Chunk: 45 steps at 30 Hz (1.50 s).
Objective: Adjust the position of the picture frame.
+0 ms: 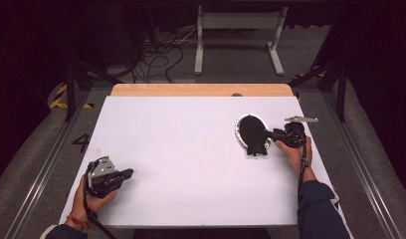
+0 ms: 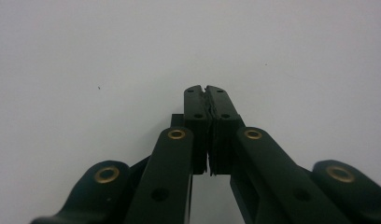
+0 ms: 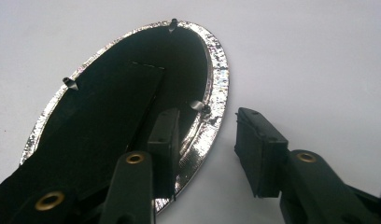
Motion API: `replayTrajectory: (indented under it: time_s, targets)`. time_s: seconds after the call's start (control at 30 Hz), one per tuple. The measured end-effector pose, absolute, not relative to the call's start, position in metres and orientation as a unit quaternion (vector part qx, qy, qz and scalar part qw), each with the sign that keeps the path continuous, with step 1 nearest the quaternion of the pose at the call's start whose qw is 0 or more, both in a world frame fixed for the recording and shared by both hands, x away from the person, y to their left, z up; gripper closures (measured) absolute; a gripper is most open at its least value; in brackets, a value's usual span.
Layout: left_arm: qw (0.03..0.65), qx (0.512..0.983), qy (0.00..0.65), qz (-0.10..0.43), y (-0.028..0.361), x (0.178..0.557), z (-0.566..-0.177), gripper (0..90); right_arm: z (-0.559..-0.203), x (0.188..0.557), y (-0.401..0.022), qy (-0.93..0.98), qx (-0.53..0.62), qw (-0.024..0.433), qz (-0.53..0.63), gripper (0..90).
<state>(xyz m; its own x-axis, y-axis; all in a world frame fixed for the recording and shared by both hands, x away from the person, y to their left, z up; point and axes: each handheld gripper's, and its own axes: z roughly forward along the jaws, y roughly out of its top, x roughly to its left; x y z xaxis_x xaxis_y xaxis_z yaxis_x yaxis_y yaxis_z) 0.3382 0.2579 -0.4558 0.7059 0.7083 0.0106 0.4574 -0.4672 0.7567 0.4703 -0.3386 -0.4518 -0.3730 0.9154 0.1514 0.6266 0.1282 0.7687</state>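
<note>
On the white table (image 1: 191,149), a round silver-rimmed disc (image 1: 238,130) lies at the right side with a black cloth (image 1: 253,133) draped over it. The right gripper (image 3: 205,149) reaches it with its jaws spread, one resting over the cloth and rim, the other off the disc above bare table. Well apart, near the front left corner, the left gripper (image 2: 207,100) rests with its jaws pressed together on nothing; cables (image 1: 156,55) and a grey frame (image 1: 238,35) lie on the floor beyond the table.

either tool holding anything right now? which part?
Nothing held. Left tool is shut on nothing. Right tool is open, one jaw over the black cloth on the silver-rimmed disc, the other outside the rim.
</note>
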Motion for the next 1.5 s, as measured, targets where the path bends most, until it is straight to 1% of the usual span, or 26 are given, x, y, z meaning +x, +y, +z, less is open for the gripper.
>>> replayTrajectory:
  time_s: [0.1,0.27,0.33,0.43,0.5,0.6,0.83,0.93,1.17,1.37,1.43,1.5]
  targets:
    - [0.380,0.841,0.347,0.166,0.257,0.340,-0.456,88.2,-0.452,0.471,-0.340,0.726,0.532,0.175,0.399,62.2]
    - [0.376,0.843,0.349,0.163,0.255,0.342,-0.457,87.3,-0.452,0.472,-0.338,0.731,0.525,0.167,0.402,70.2]
    - [0.379,0.840,0.354,0.161,0.255,0.342,-0.457,86.6,-0.451,0.473,-0.336,0.734,0.524,0.163,0.401,71.5]
    - [0.377,0.842,0.353,0.158,0.255,0.343,-0.458,87.2,-0.452,0.475,-0.336,0.732,0.525,0.142,0.410,72.8]
    - [0.373,0.843,0.352,0.162,0.255,0.344,-0.458,87.4,-0.453,0.476,-0.336,0.733,0.523,0.134,0.413,72.7]
    - [0.374,0.842,0.354,0.162,0.256,0.346,-0.458,87.5,-0.452,0.477,-0.333,0.738,0.519,0.134,0.410,72.8]
    - [0.373,0.843,0.351,0.162,0.254,0.348,-0.458,86.3,-0.453,0.476,-0.319,0.750,0.501,0.104,0.419,72.0]
    - [0.373,0.843,0.353,0.163,0.254,0.347,-0.457,86.5,-0.453,0.475,-0.311,0.757,0.493,0.102,0.417,72.1]
    - [0.371,0.845,0.348,0.163,0.252,0.346,-0.456,86.9,-0.455,0.462,-0.291,0.758,0.484,0.090,0.427,71.5]
    - [0.368,0.848,0.344,0.165,0.249,0.344,-0.456,85.6,-0.455,0.450,-0.284,0.766,0.478,0.083,0.422,66.4]
    - [0.364,0.850,0.343,0.168,0.248,0.342,-0.457,84.9,-0.455,0.445,-0.282,0.774,0.468,0.076,0.420,62.5]
    - [0.362,0.853,0.338,0.165,0.246,0.341,-0.458,84.9,-0.456,0.441,-0.281,0.776,0.462,0.081,0.421,62.5]
